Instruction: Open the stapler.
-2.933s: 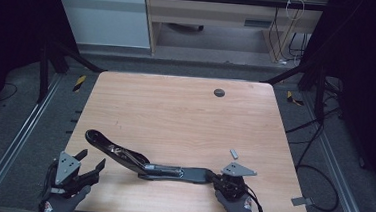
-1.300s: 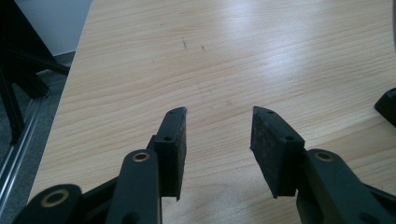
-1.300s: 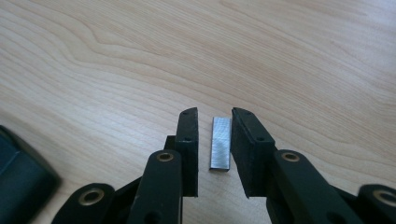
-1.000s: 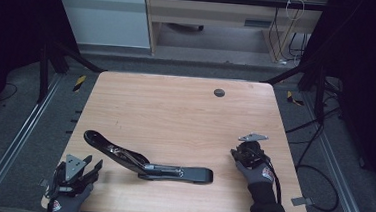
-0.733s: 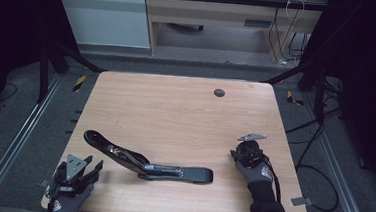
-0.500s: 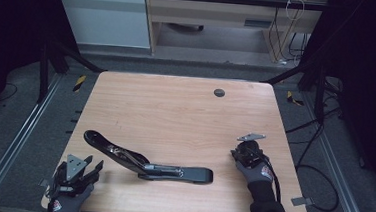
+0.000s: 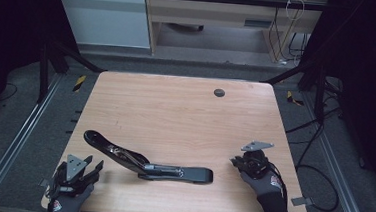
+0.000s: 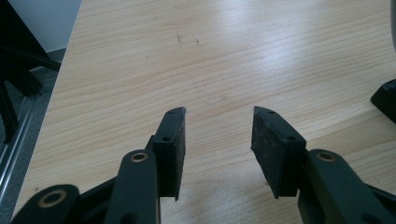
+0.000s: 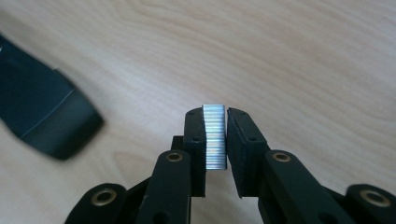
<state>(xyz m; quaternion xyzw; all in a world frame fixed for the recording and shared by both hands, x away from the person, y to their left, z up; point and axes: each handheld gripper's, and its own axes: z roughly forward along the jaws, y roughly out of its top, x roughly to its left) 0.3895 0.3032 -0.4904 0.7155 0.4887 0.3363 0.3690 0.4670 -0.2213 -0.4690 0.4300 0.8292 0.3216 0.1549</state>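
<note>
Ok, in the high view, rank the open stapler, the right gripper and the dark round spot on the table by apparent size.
1. Stapler, clearly the largest, lying opened out.
2. Right gripper, though it sits nearer the camera.
3. Dark round spot, the smallest, though farthest from the camera.

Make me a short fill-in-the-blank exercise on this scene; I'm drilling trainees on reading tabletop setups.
1. The right claw grips a strip of ____.
2. The black stapler lies opened out on the ____ table.
3. The left claw has jaws standing ____, with nothing between them.
4. A small dark round hole sits near the table's ____ edge.

Missing words: staples; wooden; open; far
</note>
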